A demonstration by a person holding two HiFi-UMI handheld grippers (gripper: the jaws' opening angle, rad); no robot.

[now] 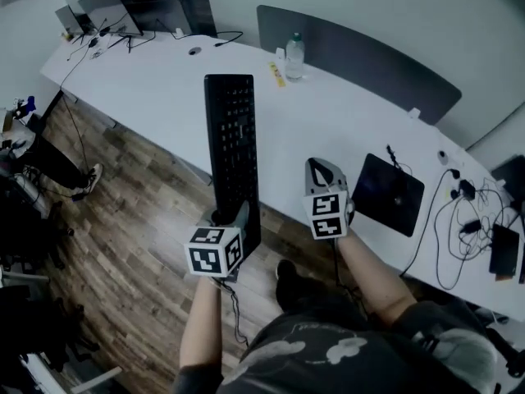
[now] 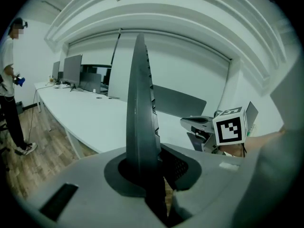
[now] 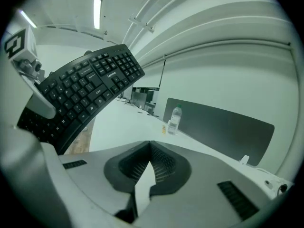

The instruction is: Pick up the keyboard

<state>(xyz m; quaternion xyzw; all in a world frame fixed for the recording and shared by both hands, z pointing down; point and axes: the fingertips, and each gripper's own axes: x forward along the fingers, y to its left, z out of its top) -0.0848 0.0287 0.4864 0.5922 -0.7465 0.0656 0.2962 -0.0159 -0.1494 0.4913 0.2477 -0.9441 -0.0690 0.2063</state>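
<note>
The black keyboard (image 1: 232, 146) is lifted off the white desk (image 1: 156, 80), its long side pointing away from me. My left gripper (image 1: 232, 217) is shut on its near end. In the left gripper view the keyboard (image 2: 140, 113) stands edge-on between the jaws, which clamp its two faces. My right gripper (image 1: 322, 169) hovers to the keyboard's right over the desk's front edge, shut and empty. In the right gripper view (image 3: 149, 148) the jaws meet with nothing between them, and the keyboard (image 3: 88, 87) hangs tilted at upper left with its keys facing the camera.
A water bottle (image 1: 294, 56) stands at the desk's back by a grey partition (image 1: 369, 60). A black pad (image 1: 388, 193) and tangled cables (image 1: 459, 228) lie at the right. Monitors (image 1: 123, 6) sit at the far left end. A person (image 1: 45, 167) stands on the wooden floor (image 1: 131, 245).
</note>
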